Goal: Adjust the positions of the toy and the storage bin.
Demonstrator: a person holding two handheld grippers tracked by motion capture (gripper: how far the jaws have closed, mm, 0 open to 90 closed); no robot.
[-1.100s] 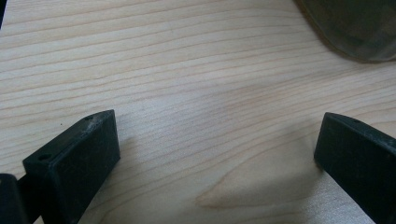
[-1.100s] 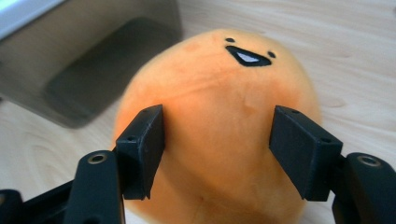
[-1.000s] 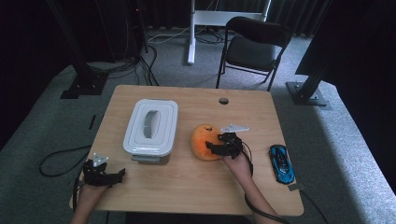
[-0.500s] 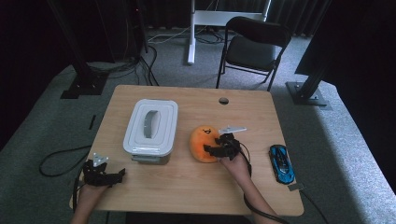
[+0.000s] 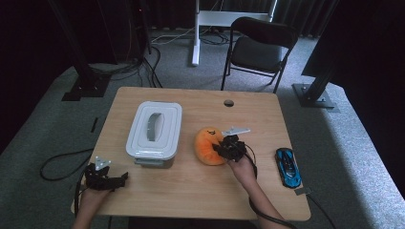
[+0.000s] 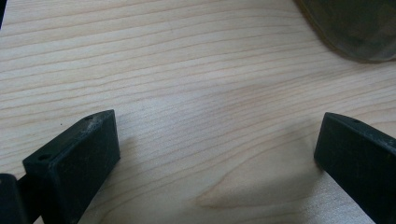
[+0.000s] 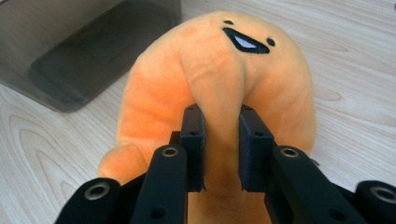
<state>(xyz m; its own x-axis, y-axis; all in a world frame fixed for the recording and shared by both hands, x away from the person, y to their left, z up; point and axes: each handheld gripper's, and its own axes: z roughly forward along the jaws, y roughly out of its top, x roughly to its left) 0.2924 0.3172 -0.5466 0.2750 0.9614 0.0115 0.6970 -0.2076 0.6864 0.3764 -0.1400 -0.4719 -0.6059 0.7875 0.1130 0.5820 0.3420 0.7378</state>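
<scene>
Right tool (image 7: 222, 140) pinching orange plush (image 7: 219, 79), beside lidded box (image 5: 154, 129)

**Orange plush pinched at its middle**

I see the orange plush toy (image 5: 209, 146) lying on the wooden table just to the right of the lidded white box (image 5: 154, 129), apart from it. It is soft and rounded, with two small dot eyes and an open black mouth at its far end. A fold of its fabric bunches up into a narrow ridge (image 7: 219, 84), squeezed in a pinch.
</scene>
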